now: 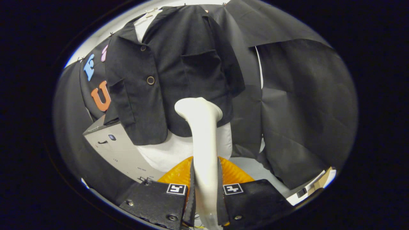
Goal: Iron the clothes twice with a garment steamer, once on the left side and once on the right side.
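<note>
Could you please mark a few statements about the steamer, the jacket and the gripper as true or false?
1. The gripper is shut on the white steamer. True.
2. The steamer's head sits near the lower hem of the black jacket. True.
3. The jacket lies flat on a table. False: it hangs upright on a white mannequin torso.
4. The jacket is red. False: it is black, with a round button on the front.
5. A grey cabinet stands beside the mannequin, below the jacket. True.
</note>
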Available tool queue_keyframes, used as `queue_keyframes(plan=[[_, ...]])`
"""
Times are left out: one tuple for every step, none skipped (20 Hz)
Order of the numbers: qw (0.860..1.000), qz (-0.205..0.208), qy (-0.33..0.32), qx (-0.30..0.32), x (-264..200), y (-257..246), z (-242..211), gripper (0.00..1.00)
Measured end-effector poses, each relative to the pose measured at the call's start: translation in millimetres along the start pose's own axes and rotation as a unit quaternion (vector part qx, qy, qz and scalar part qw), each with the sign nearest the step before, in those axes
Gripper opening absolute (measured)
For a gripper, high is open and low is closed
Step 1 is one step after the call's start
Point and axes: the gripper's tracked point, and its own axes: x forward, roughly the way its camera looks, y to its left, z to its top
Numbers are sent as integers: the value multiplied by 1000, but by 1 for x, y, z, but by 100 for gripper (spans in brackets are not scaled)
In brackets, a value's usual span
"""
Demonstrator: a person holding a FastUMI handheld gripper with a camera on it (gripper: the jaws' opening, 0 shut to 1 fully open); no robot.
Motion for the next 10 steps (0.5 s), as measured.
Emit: queue_keyframes(plan=[[1000,-1,4,-2,2,-1,-3,29],[1000,-1,10,-1,2,-1,-7,29],[1000,-1,17,1,3,-2,-13,29],[1000,-1,23,2,3,-3,-18,29],[1000,-2,28,2,4,-4,-22,29],[1000,-2,31,0,4,-4,-25,29],[999,-3,35,-1,5,-4,-28,29],[999,-3,39,-5,5,-5,-32,29],[999,-3,42,-6,3,-6,-33,29],[999,-3,45,-9,2,-6,-35,29]])
